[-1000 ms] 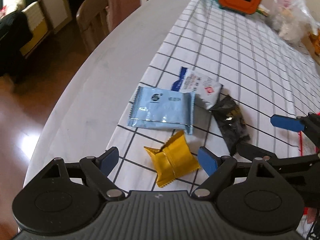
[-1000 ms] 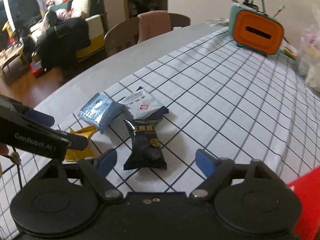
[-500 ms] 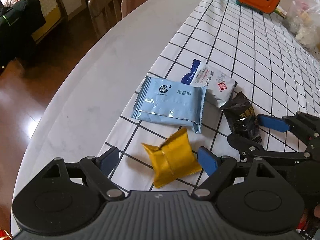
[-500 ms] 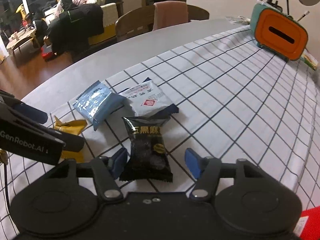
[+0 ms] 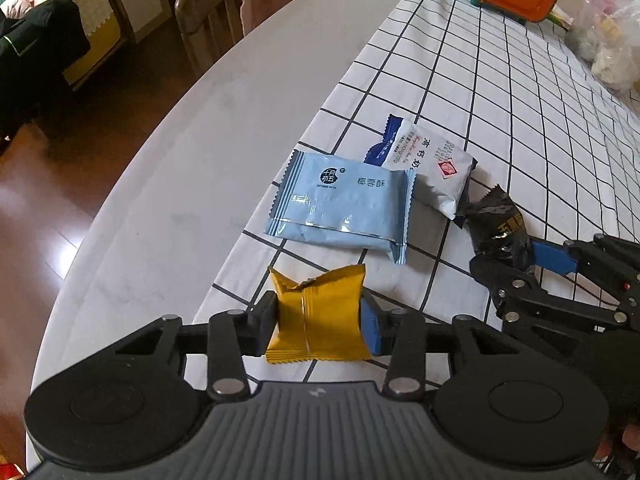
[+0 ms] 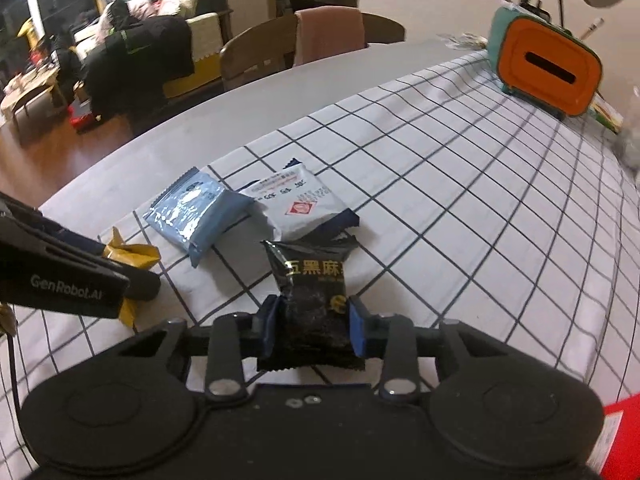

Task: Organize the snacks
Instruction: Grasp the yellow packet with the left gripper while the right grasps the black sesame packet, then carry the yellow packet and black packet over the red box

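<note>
We see two snack grips made at once on the checked cloth (image 5: 500,92). Our left gripper (image 5: 320,320) has just been closing, and its pads now press the sides of the yellow pack (image 5: 316,316), pinching its waist inward. Our right gripper (image 6: 312,324) has likewise just been closing and is clamped across the lower body of the black pack (image 6: 312,292). Both packs lie at the near edge of the cloth, with the blue pack (image 5: 344,204) and white pack (image 5: 432,164) just beyond, touching each other. We judge these packs light, soft and crinkly, with slick film that buckles under pressure; the filled middle gives a surer hold than the thin crimped ends. Contents may crumble, so we would squeeze gently.
</note>
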Action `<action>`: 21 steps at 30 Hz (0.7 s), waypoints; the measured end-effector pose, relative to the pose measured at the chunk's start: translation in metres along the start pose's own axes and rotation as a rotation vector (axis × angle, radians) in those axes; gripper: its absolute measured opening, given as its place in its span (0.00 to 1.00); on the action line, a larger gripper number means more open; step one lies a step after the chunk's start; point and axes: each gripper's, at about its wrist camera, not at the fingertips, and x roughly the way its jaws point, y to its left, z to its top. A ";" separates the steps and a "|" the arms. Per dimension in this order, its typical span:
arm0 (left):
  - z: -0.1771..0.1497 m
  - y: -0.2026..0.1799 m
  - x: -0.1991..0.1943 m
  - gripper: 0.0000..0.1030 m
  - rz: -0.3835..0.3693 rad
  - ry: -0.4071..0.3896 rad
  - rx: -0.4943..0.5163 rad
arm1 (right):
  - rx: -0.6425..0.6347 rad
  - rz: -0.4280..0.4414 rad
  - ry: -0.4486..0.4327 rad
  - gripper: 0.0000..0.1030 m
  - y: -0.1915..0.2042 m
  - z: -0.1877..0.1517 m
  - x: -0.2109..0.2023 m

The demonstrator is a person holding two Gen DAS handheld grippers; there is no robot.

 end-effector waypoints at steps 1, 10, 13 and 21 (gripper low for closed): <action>-0.001 0.000 0.000 0.39 -0.001 -0.003 0.004 | 0.011 -0.006 0.001 0.32 0.000 -0.001 -0.002; -0.004 0.001 -0.009 0.38 -0.033 -0.030 0.062 | 0.128 -0.058 -0.021 0.31 0.002 -0.013 -0.033; -0.005 0.000 -0.016 0.38 -0.050 -0.041 0.084 | 0.159 -0.068 -0.033 0.31 0.005 -0.017 -0.048; -0.013 -0.012 -0.048 0.38 -0.092 -0.086 0.180 | 0.247 -0.117 -0.077 0.31 0.010 -0.029 -0.095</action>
